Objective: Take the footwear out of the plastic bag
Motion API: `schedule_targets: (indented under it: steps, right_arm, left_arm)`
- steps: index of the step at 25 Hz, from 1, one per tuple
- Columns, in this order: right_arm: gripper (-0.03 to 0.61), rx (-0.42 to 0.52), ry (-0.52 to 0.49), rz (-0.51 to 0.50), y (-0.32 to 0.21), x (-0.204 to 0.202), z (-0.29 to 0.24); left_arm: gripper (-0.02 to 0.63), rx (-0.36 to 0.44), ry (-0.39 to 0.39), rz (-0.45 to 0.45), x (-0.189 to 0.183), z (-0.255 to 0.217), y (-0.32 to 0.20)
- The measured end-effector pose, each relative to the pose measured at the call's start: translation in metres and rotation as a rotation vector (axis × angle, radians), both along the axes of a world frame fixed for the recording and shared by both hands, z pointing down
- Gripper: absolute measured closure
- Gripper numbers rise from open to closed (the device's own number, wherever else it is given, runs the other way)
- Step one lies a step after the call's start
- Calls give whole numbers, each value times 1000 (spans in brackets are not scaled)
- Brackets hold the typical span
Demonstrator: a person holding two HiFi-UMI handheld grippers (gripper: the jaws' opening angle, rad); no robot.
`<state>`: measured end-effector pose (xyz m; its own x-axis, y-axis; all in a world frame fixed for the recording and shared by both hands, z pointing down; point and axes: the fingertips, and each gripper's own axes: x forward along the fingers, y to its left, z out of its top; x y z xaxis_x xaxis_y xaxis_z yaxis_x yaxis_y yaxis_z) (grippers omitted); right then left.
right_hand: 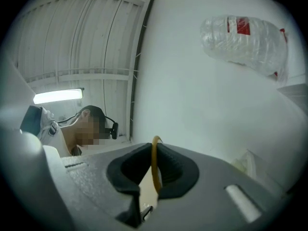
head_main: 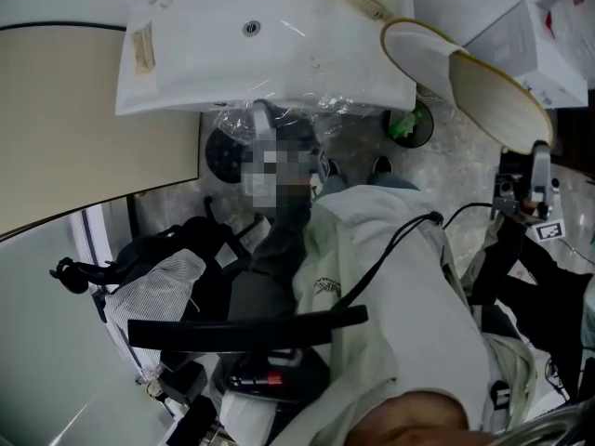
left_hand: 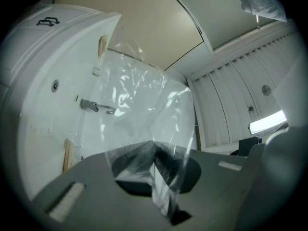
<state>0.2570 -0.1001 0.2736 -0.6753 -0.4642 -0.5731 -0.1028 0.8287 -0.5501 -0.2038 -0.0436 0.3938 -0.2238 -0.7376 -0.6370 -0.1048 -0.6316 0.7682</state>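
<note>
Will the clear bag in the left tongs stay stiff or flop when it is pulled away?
Probably floppy: the bag is thin, creased film, bunched where the left tongs pinch it. Likely very light: it looks empty, the sink showing through. Perhaps slippery, as its surface is glossy.

Two flat slippers (head_main: 423, 54) with white tops and tan soles are counted. One clear plastic bag (left_hand: 144, 105) is seen. One white sink (head_main: 270, 54) with one silver tap (left_hand: 96, 105) is seen. One white box (head_main: 525, 40) is counted. Two grey grippers are counted: the left gripper (left_hand: 154, 165) and the right gripper (right_hand: 154, 170).
</note>
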Motion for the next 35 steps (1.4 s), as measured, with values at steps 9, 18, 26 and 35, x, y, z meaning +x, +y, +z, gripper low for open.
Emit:
schedule_targets:
  steps: [9, 18, 26, 35]
  right_arm:
    - [546, 80, -146, -102, 0, -44, -41]
    - [546, 51, -222, -287, 15, -126, -47]
    - [546, 3, -240, -316, 23, -144, -33]
    - [546, -52, -328, -293, 26, -131, -24]
  left_arm:
    - [620, -8, -5, 70, 12, -1, -5]
    - [620, 53, 33, 189, 42, -14, -17]
    - [577, 163, 69, 286, 60, -36, -15]
    - [459, 240, 92, 348, 67, -45, -9]
